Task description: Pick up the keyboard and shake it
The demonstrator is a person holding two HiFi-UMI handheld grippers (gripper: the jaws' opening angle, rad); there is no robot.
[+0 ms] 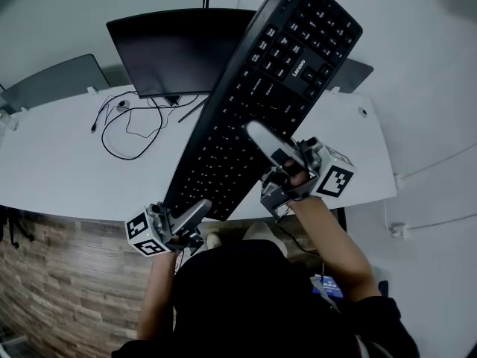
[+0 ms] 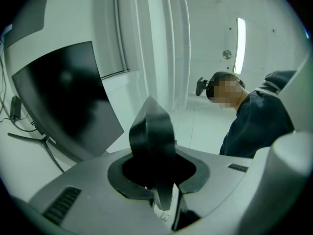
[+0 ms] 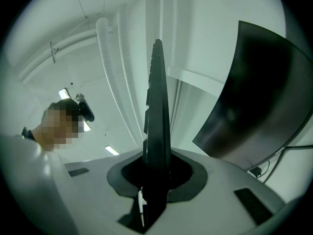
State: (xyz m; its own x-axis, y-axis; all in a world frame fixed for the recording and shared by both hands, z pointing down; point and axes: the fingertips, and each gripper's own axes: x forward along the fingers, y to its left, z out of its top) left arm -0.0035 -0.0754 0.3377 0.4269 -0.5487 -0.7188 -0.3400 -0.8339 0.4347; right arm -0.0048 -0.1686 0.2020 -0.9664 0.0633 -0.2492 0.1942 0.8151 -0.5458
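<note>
Table (image 1: 52, 162): white top with a curved near edge, as I see it from the head view.

- Far side, standing on the top: one black monitor (image 1: 175, 47), its screen dark.
- In front of the monitor, left of centre: thin black cables (image 1: 127, 129) lying in loose loops. One end meets a small white plug (image 1: 121, 104).
- Near the right end: one small round fitting (image 1: 363, 112). I cannot tell what it is.

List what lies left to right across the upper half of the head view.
grey panel → monitor → keyboard, raised in the air. The cables on the desk are left out: they overlap the monitor's span.
</note>
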